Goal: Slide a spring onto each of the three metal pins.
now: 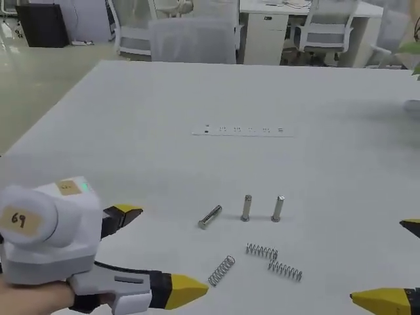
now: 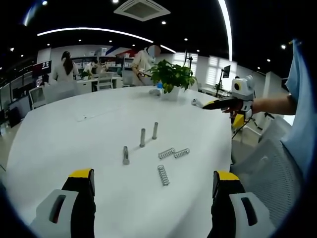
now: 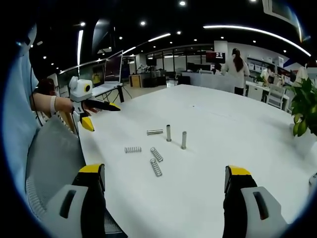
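— Where are the hands?
— Nearest: left gripper [image 1: 172,251] and right gripper [image 1: 379,261], yellow-tipped fingers [image 1: 187,289] spread wide, holding nothing.
— And the parts?
— Three steel coil springs [image 1: 262,251] lie loose on the white bench [image 1: 197,98]. Just beyond are three silver metal pins [image 1: 246,207], two upright and one lying.

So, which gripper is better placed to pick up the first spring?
Left, probably. In the head view the left gripper is open with one jaw tip close to the leftmost spring; the right gripper, also open, sits farther from the rightmost spring.
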A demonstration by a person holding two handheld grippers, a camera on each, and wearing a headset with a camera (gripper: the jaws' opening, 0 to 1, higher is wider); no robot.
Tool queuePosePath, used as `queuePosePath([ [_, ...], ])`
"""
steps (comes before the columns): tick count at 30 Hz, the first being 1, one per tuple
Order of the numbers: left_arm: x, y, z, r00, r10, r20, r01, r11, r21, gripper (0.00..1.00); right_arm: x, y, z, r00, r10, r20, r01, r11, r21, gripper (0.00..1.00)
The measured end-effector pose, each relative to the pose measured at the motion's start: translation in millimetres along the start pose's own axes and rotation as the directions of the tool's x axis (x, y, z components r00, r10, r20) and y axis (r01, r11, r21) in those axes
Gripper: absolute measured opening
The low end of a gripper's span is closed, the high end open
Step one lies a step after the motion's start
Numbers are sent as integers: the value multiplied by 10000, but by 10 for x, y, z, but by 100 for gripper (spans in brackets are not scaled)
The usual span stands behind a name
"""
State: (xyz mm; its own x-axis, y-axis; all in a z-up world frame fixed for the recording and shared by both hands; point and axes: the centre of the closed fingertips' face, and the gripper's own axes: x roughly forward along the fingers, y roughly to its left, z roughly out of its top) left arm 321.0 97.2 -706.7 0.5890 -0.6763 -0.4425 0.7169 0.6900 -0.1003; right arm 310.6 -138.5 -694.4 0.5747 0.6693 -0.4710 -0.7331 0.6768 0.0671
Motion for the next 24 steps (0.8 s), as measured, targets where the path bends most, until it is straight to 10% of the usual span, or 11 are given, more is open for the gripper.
queuePosePath([
  [24, 168, 118, -17, 9997, -61, -234, 52, 9993, -379, 95, 57, -265, -65, 9999, -118, -124, 118, 9999, -18, 100],
])
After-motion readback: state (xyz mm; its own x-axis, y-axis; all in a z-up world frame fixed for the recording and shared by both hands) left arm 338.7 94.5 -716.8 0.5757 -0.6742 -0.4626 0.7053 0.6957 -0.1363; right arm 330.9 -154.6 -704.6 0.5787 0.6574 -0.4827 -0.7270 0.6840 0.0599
